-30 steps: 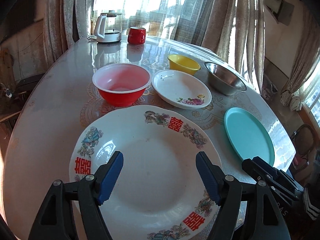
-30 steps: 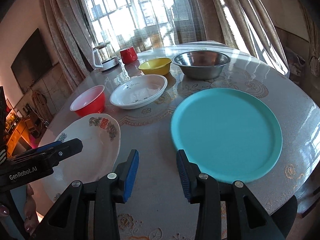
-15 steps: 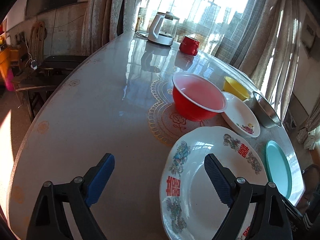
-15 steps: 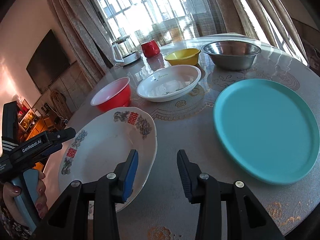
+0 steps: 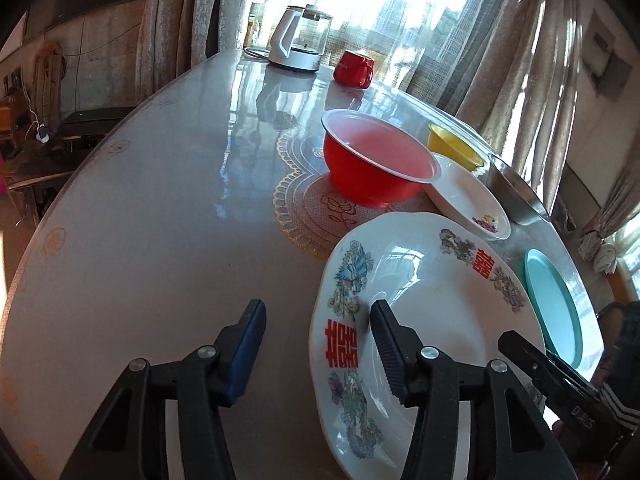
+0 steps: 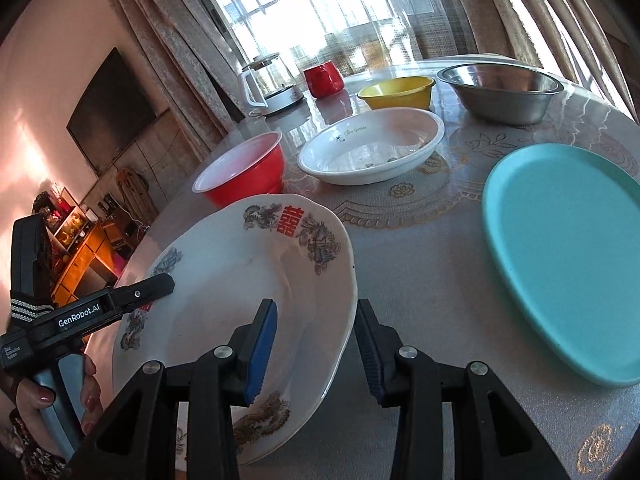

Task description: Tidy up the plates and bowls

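Two grippers straddle opposite rims of the patterned plate [image 5: 424, 320]. Left gripper [image 5: 318, 346] has just been closing, its jaws not yet pinching; right gripper [image 6: 316, 354] is half-open likewise. Glazed ceramic: stiff, slippery, breakable; grip the rim.

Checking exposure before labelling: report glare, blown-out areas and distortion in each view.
Left wrist view: window blown out, bright glare streaks on the table, table edge bowed by the fisheye, corners black. Right wrist view: window overexposed, pink wash on the wall, teal plate stretched at the frame edge.
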`<state>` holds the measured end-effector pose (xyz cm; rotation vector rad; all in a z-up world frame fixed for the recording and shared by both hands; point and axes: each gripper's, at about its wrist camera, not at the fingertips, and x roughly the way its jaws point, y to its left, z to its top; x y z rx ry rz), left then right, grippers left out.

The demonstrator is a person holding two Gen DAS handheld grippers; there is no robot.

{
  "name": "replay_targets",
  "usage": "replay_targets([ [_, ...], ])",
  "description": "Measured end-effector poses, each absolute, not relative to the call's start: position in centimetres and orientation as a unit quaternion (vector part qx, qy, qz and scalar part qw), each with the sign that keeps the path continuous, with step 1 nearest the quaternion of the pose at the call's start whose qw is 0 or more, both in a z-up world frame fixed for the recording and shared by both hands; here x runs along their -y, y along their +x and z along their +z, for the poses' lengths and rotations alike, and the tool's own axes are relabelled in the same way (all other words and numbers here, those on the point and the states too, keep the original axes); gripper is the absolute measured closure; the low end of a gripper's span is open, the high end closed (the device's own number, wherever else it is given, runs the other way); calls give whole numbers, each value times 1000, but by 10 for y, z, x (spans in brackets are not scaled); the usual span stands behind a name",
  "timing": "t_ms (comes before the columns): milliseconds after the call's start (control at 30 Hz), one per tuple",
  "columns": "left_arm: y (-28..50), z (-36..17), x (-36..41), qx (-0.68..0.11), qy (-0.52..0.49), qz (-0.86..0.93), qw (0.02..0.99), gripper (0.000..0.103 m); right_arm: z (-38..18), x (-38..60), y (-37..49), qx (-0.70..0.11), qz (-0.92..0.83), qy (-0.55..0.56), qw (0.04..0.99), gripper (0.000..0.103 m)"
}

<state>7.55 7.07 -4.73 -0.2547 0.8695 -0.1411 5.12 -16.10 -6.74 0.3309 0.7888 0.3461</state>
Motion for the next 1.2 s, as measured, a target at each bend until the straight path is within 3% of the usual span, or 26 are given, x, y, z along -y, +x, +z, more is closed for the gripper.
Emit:
replay_targets([
  [267,68,-50,-54,-401,-64,-94,909,51,-69,156,54,-377,178,142,898,76],
  [333,67,-50,-48,-400,-44,-99,910,63,-69,156,54,-376,178,138,899,78],
  [367,67,-50,-47,-401,-42,-100,909,62,-69,156,54,-376,178,137,899,80],
  [1200,52,-39,-5,-373,-1,-116,921,63,-54,188,26,-353,145,131,915,80],
])
